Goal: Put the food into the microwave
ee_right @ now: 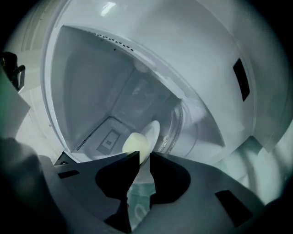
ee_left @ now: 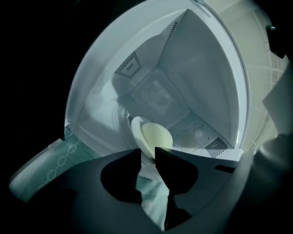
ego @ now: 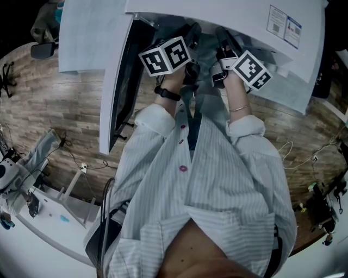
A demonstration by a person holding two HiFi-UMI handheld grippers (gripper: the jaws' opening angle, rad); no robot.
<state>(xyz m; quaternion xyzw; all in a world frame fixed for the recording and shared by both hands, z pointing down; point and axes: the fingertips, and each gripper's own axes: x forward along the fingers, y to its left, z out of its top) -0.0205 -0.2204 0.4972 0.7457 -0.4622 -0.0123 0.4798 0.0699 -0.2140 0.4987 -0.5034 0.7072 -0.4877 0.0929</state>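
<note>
At the left of the head view, the microwave door stood swung wide open, its dark window edge-on. Beside it the white microwave faced a person in a striped shirt, both of whose forearms reached into its mouth.

The left gripper pointed into the lit cavity with its jaws parted by a narrow gap. The near rim of a white plate lay just at that gap, and neither pad could be seen pressing on it. The plate sat inside the cavity, over the glass turntable, towards the front. On it lay the food, a pale yellow rounded lump.

The right gripper came at the same plate from the other side. Its jaws were also slightly apart, the gap narrower than the left one's, with the plate's edge and the food just beyond their tips and nothing clamped.
</note>
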